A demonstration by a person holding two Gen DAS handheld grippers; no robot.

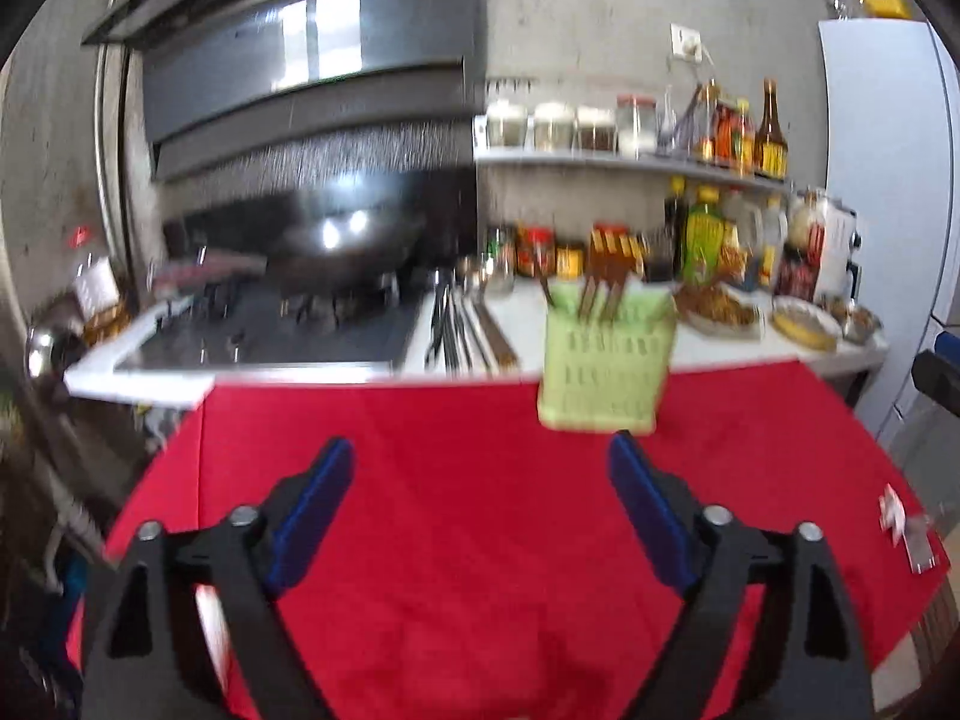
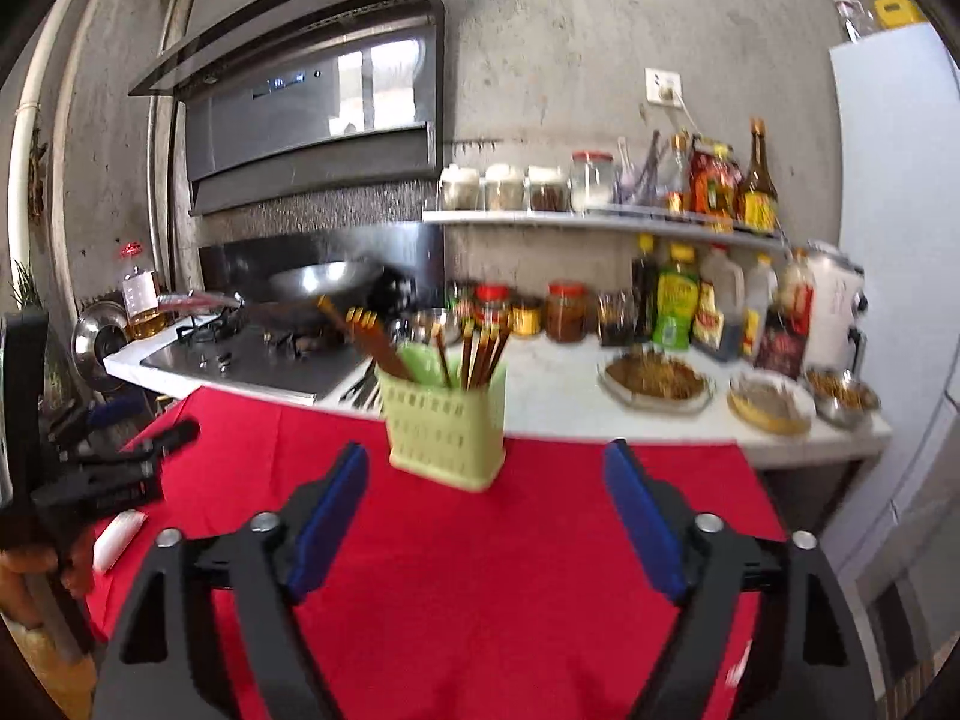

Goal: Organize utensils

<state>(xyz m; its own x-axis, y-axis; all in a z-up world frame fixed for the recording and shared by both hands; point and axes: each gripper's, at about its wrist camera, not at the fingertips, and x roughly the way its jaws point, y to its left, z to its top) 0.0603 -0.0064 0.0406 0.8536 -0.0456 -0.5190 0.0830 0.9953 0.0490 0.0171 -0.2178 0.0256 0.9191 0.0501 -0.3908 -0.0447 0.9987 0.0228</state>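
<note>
A light green slotted utensil holder (image 1: 603,363) stands upright at the far edge of the red cloth (image 1: 456,516). Several brown chopsticks (image 1: 606,282) stick up out of it. It also shows in the right wrist view (image 2: 445,435), with chopsticks (image 2: 480,351) and a green utensil inside. My left gripper (image 1: 480,468) is open and empty, above the cloth, short of the holder. My right gripper (image 2: 483,471) is open and empty, just in front of the holder. The left gripper also shows at the left edge of the right wrist view (image 2: 120,468).
A white counter (image 1: 528,330) behind the cloth carries loose dark utensils (image 1: 462,330), a stove with a wok (image 1: 348,246), sauce bottles and jars (image 2: 678,306), and dishes of food (image 2: 657,381). A white fridge (image 2: 900,240) stands at the right. A small white object (image 2: 117,534) lies on the cloth's left edge.
</note>
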